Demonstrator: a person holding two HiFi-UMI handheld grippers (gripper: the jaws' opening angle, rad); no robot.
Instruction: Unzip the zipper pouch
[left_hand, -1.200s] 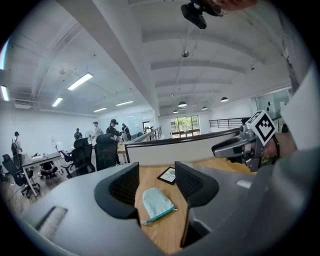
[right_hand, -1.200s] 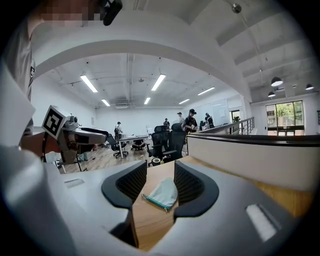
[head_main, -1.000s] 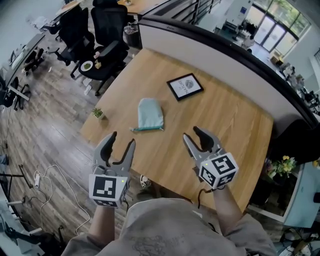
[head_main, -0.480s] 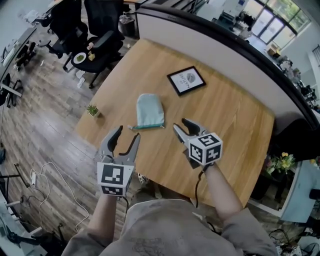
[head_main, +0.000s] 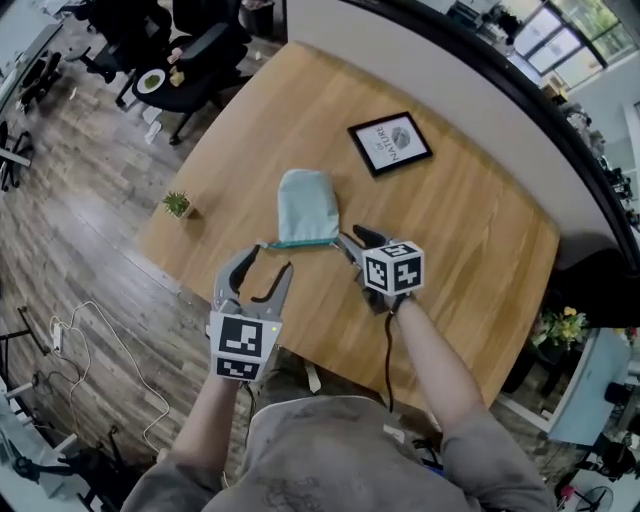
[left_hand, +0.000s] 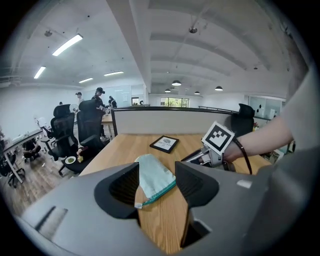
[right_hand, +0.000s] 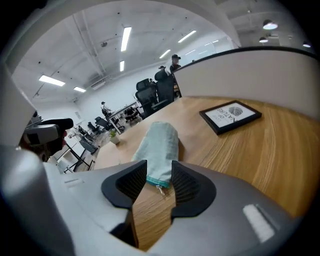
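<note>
A light teal zipper pouch (head_main: 307, 203) lies flat on the wooden table (head_main: 470, 230), its darker zipper edge facing me. My left gripper (head_main: 268, 261) hovers open just short of the pouch's left zipper end; in the left gripper view the pouch (left_hand: 151, 176) shows between its jaws. My right gripper (head_main: 353, 238) is at the pouch's right zipper corner, open with a narrow gap. The right gripper view shows the pouch (right_hand: 161, 144) just beyond the jaws, and a small metal zipper pull (right_hand: 159, 188) lies on the wood in the gap, not gripped.
A black-framed picture (head_main: 390, 144) lies on the table beyond the pouch. A small potted plant (head_main: 177, 204) stands at the table's left edge. Office chairs (head_main: 195, 50) stand on the floor at the far left. A curved partition (head_main: 480, 75) borders the table's far side.
Both grippers moved forward toward the pouch. The right gripper swung left and came up to the pouch's right zipper corner; the left one closed in on the left end.
</note>
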